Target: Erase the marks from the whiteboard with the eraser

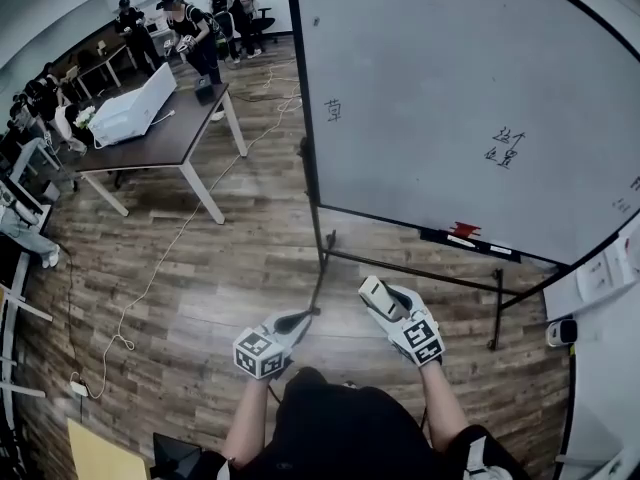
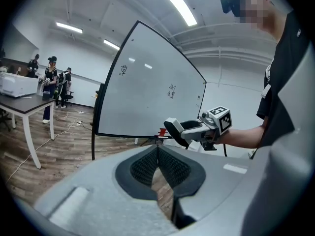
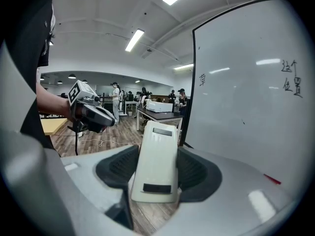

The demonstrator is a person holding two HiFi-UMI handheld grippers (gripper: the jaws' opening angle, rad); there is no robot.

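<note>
Eraser (image 3: 157, 157) clamped in right hand-held gripper (image 1: 386, 304), left hand-held gripper (image 1: 298, 320) closed empty, whiteboard (image 1: 450, 98) ahead

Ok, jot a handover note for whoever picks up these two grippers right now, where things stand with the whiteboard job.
Left gripper: jaws shut, nothing between them, held low in front of the board.
Right gripper: shut on the eraser, which is clear of the board.
Whiteboard: upright on its stand, straight ahead. It has an upper-left mark, a right-of-centre mark and faint writing at the far right edge.
Done: the eraser is in hand.
Left: all marks are still on the board. Bring the eraser to the surface and wipe each one.
</note>
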